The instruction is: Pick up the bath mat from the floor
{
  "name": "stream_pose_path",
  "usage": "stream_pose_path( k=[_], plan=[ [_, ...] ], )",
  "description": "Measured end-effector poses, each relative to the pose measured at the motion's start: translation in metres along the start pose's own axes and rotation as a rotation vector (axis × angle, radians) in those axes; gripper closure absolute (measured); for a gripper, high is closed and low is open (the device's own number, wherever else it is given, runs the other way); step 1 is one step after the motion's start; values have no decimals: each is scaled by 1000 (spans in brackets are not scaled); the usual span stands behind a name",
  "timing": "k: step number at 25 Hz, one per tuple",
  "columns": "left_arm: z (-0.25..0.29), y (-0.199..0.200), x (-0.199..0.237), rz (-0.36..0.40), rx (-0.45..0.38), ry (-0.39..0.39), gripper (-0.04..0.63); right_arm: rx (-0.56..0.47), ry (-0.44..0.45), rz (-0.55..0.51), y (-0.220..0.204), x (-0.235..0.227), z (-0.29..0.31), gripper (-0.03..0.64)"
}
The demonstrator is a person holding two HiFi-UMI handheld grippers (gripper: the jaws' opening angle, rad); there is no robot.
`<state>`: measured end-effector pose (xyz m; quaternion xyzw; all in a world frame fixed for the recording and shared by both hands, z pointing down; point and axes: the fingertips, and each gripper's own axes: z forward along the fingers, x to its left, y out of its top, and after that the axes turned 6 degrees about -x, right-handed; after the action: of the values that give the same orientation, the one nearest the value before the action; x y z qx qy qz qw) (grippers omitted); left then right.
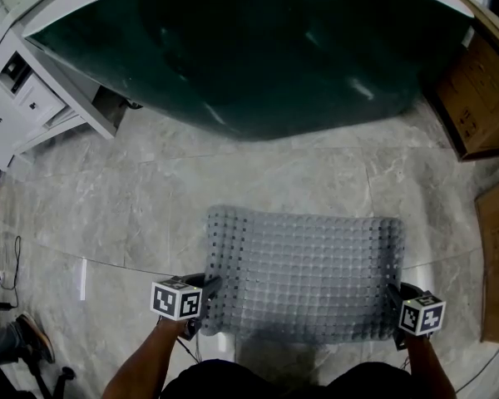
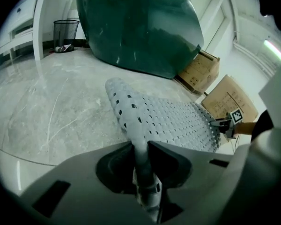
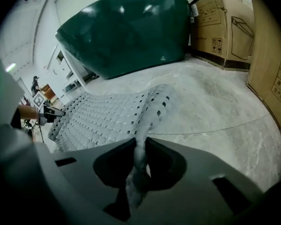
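Person's forearms come in nearest, at the bottom of the head view, one gripper each.

Left gripper: jaws narrow, clamped on the bath mat at the corner farthest from the bathtub on the left. Grey rubber is pinched flat between the pads (clear in the left gripper view).

Right gripper: same story on the other corner far from the tub. Jaws are nearly together, with the mat edge bunched between them.

Mat: grey, perforated, studded surface, stretched between the two grippers. It's on the person's side of the tub, well apart from it, with a strip of marble floor between. The edge away from the tub is raised, with a shadow under it. Can't tell whether the tub-side edge touches the floor.

Around the tub (dark green, glossy, white rim):
- cardboard boxes just beside its right end
- white drawer unit off its left end
- black wire wastebasket beyond the left end, near a white post
- black cable on the floor, far left, well away from the tub
- someone's shoe in the bottom-left corner
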<state>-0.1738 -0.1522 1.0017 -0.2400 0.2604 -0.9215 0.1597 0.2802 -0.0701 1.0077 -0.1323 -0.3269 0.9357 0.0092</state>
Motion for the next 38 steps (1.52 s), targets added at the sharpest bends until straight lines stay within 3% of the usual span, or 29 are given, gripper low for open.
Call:
stream_pose_path(
  k=[4,11,20,38],
  plan=[
    [-12,19,-6,10,-76,-2,525,-67,50,13,18,14,-12,560],
    [-34,44,-17,36,-130,-10,529,-136,109,-9,56,42,-30,561],
    [-91,104,-34,71,-244,18,531,-227,147,-13,118,70,-68,563],
    [-270,216,-108,47,-387,37,531,-316,138,-35,264,126,-244,563]
  ],
)
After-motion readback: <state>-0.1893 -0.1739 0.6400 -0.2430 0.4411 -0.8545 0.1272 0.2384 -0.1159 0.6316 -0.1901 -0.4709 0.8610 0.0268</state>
